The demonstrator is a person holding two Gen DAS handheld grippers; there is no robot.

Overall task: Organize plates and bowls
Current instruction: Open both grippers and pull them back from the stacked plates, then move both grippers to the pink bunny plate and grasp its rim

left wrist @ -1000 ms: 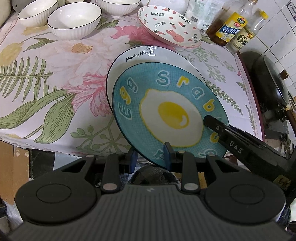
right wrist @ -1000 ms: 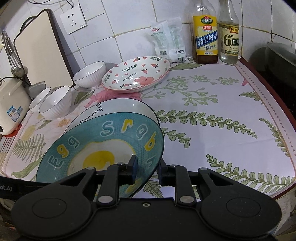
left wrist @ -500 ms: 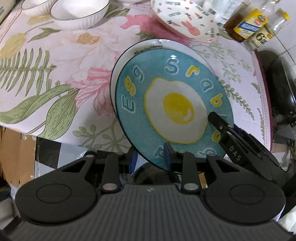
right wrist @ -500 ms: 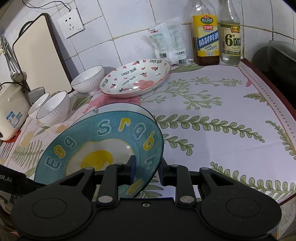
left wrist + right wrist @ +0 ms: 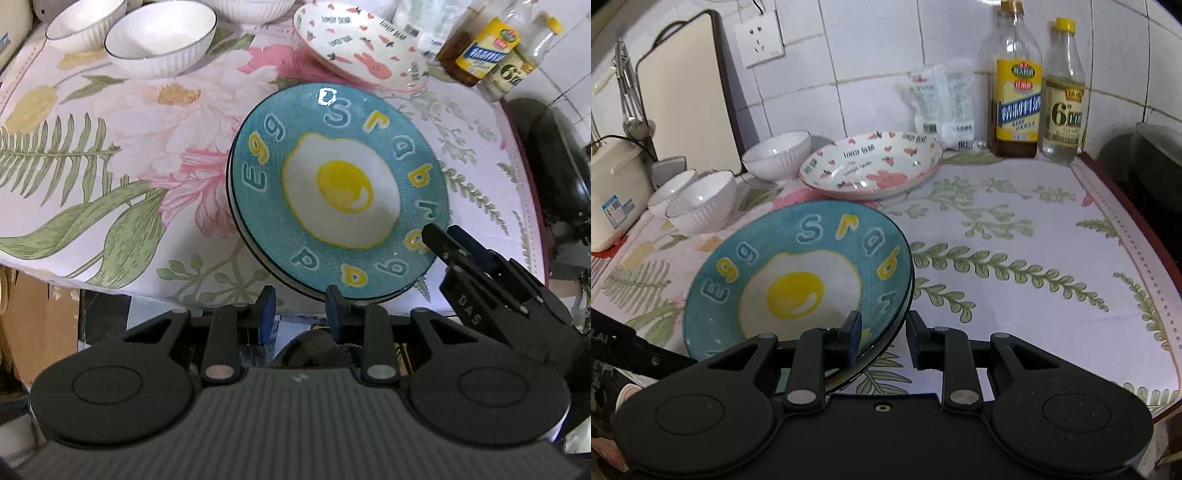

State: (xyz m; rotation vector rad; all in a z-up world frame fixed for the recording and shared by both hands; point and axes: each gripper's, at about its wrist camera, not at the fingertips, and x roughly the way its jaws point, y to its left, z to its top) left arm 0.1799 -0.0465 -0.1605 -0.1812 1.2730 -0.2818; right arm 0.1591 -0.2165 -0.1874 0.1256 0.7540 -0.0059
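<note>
White wall tiles back a counter covered by a floral cloth (image 5: 1015,236). At its near edge the blue egg plate (image 5: 343,192) lies nested on a second plate (image 5: 236,218), of which only a thin dark-lined rim shows along the left and near sides.

Left gripper (image 5: 300,309): its blue pads stand apart just off the near rim of the stack, one to either side of the overhanging edge; neither pad visibly presses on the plate, so it reads as released. Right gripper (image 5: 882,338): the inner finger lies over the blue plate's face, the outer finger stands clear of the rim with a visible gap; the jaws are slack around the rim, not clamped.

Containers:
- Three white ribbed bowls (image 5: 701,206) near the far left, all empty; two touch, the third (image 5: 777,153) stands by the wall.
- Pink-patterned deep plate (image 5: 871,166) behind the stack, empty.
- Two bottles by the wall: the yellow-labelled one (image 5: 1017,96) holds dark liquid low down, the other (image 5: 1063,103) clear liquid.
- Clear packets (image 5: 942,107) lean beside them; contents unreadable.
</note>
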